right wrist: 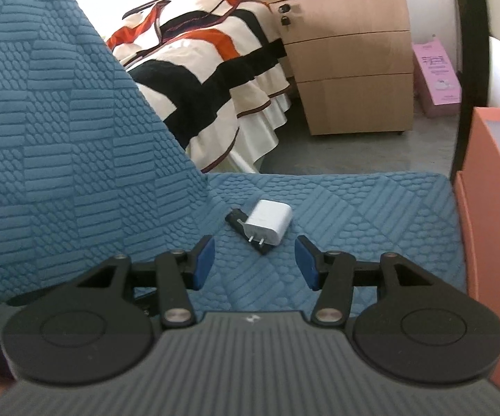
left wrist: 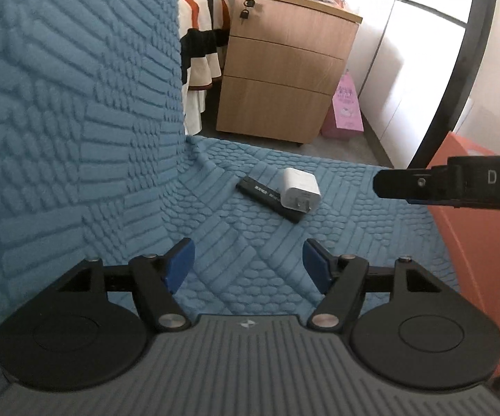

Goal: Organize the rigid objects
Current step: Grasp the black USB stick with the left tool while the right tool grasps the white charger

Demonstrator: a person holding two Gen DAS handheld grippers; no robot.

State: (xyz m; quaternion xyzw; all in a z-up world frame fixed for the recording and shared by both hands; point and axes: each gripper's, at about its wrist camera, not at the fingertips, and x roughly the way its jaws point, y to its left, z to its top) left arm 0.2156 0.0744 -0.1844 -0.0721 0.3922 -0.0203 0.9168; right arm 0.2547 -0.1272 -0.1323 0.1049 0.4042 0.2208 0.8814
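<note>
Two task things are counted on the blue textured cover [left wrist: 256,249]: one white wall charger [left wrist: 300,187] and one slim black bar-shaped device [left wrist: 267,198]. The wall charger is seen lying partly on top of the black device, its two metal prongs turned toward the cameras. White lettering is printed along the black device, but it is too small to be read.

Two hand-held grippers are in view. The left hand-held gripper [left wrist: 248,265] is held low over the cover, short of the wall charger, with its blue pads [left wrist: 180,263] spread apart and nothing between them. The right hand-held gripper [right wrist: 254,262] is likewise held with its blue pads [right wrist: 204,261] apart and nothing gripped; the wall charger [right wrist: 268,222] and the black device [right wrist: 236,217] lie just beyond its fingertips. In the left wrist view a black part of the right hand-held gripper enters to the right of the wall charger, and the letters "DAS" can be read on it.

Left of the wall charger, a raised fold of the same blue cover [right wrist: 59,121] fills the view. To its right an orange box [right wrist: 492,215] is set against the cover's edge. Behind the wall charger, one three-drawer wooden cabinet [left wrist: 284,66] with keys in its lock, one pink bag [left wrist: 345,111] with unreadable print, and a bed [right wrist: 208,69] under a patterned spread are seen.
</note>
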